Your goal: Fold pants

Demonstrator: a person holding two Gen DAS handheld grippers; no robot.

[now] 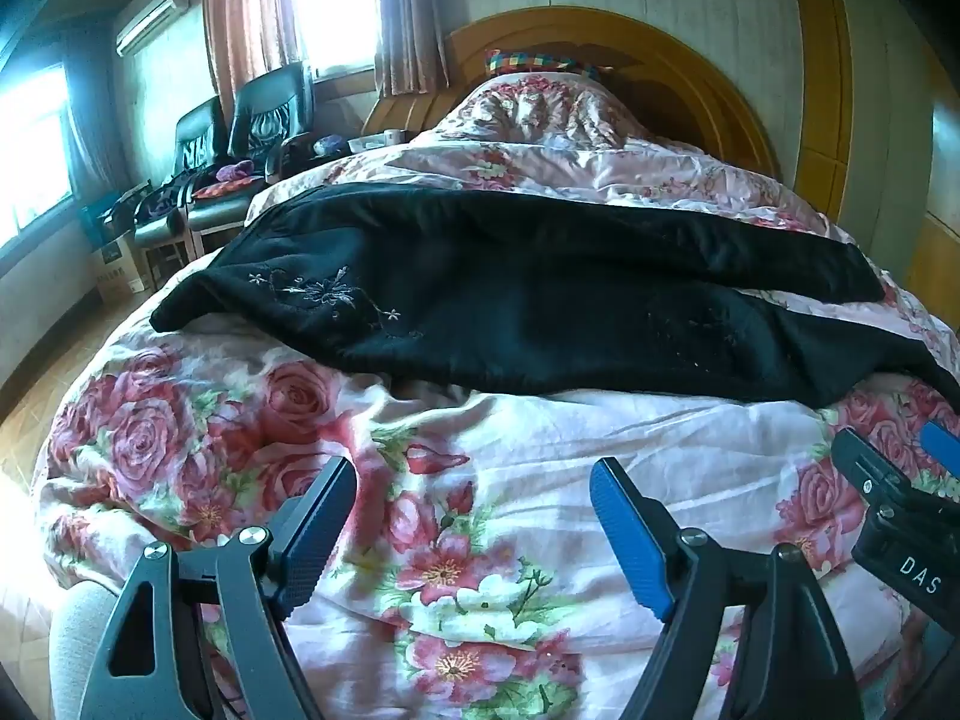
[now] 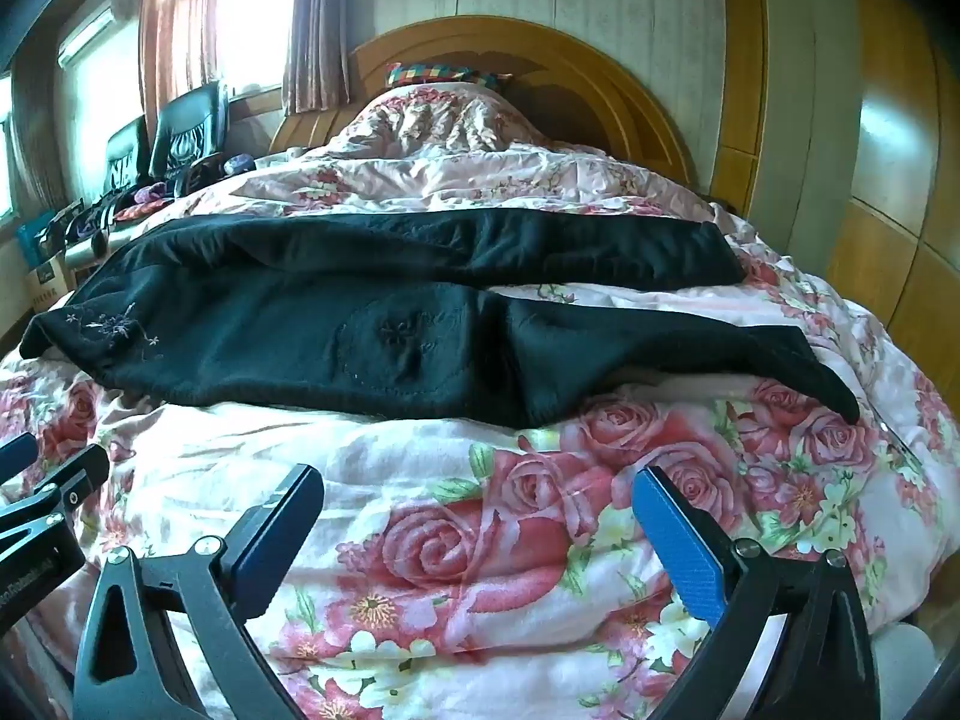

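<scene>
Black pants (image 1: 510, 294) with pale flower embroidery lie spread sideways across a floral quilt (image 1: 540, 438), waist to the left, both legs running right and parted. They also show in the right wrist view (image 2: 360, 330). My left gripper (image 1: 474, 474) is open and empty above the quilt, short of the pants' near edge. My right gripper (image 2: 480, 486) is open and empty, likewise short of the near edge. The right gripper also shows at the right edge of the left wrist view (image 1: 888, 462).
A wooden headboard (image 1: 690, 78) stands behind the bed with a bunched quilt and a colourful pillow (image 1: 540, 63). Black chairs (image 1: 270, 114) with clutter stand at the left by curtained windows. A wooden wardrobe (image 2: 888, 210) is on the right.
</scene>
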